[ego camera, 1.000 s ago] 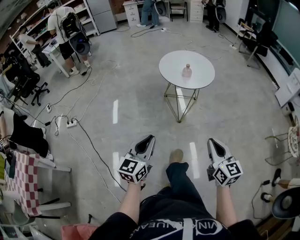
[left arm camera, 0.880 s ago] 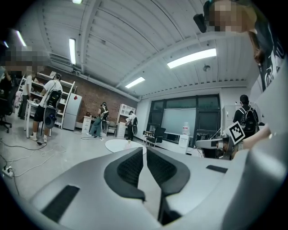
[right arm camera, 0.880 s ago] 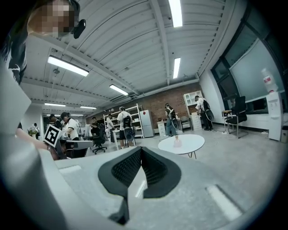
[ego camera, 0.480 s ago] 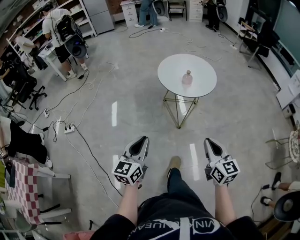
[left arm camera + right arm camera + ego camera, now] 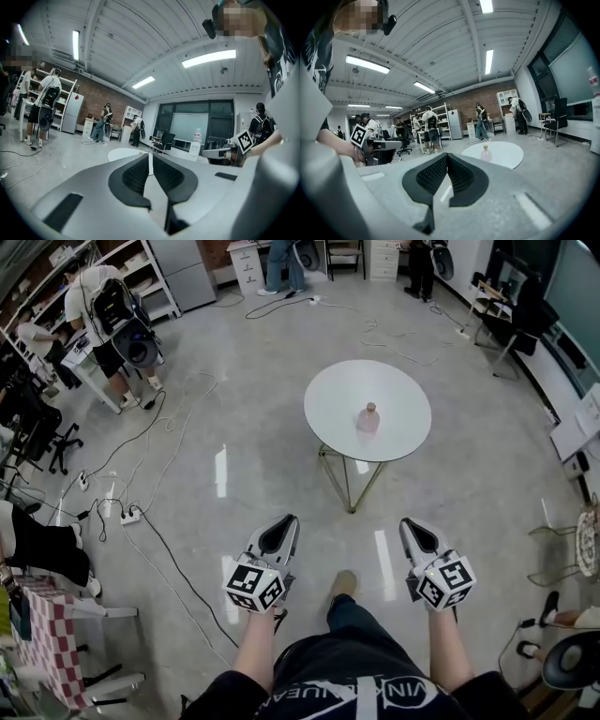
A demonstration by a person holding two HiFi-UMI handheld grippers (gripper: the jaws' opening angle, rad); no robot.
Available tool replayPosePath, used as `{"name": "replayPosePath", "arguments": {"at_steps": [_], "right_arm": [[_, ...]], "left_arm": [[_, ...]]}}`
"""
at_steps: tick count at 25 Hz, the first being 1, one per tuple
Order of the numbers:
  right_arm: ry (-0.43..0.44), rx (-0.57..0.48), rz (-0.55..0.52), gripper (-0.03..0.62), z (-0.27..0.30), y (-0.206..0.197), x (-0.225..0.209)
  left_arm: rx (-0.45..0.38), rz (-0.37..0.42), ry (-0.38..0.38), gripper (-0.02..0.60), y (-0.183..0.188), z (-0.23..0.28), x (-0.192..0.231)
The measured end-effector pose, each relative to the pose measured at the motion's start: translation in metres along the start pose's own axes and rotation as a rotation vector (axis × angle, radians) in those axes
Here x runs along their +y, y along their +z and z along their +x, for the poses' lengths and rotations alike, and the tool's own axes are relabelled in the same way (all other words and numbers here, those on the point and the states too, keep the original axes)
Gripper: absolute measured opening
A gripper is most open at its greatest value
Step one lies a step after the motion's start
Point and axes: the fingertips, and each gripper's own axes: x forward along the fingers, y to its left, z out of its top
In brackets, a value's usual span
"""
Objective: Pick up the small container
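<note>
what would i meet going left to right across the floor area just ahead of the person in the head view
power strip → left hand-held gripper → shoe → right hand-held gripper

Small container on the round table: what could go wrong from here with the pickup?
Both the left gripper and the right gripper have their jaws shut; reaching in that way could topple the upright small container. The round table stands on thin wire legs, so a bump may rock it. A loose cable trails close by on the left, a trip hazard.
</note>
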Motion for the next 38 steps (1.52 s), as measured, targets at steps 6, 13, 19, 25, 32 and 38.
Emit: {"name": "replayPosePath", "arguments": {"at_steps": [6, 13, 19, 25, 32, 38], "right_arm": [[0.0, 0.04, 0.019, 0.006, 0.038, 0.002, -0.033], [0.048, 0.077, 0.033, 0.006, 0.076, 0.009, -0.07], [0.052, 0.082, 0.038, 0.006, 0.098, 0.018, -0.093], [0.057, 0.095, 0.046, 0.006, 0.108, 0.009, -0.099], [0.017, 0.088, 0.071, 0.006, 0.105, 0.009, -0.118], [-0.009, 0.124, 0.125, 0.006, 0.105, -0.008, -0.129]], "left_arm": [[0.027, -0.006, -0.001, 0.028, 0.006, 0.042, 0.019], [0.021, -0.022, 0.02, 0.028, 0.017, 0.092, 0.038], [0.009, -0.02, 0.026, 0.028, 0.027, 0.118, 0.047], [0.03, -0.018, 0.031, 0.028, 0.021, 0.126, 0.056], [0.026, 0.012, 0.01, 0.028, 0.037, 0.143, 0.057], [0.058, -0.004, 0.002, 0.028, 0.028, 0.152, 0.061]]}}
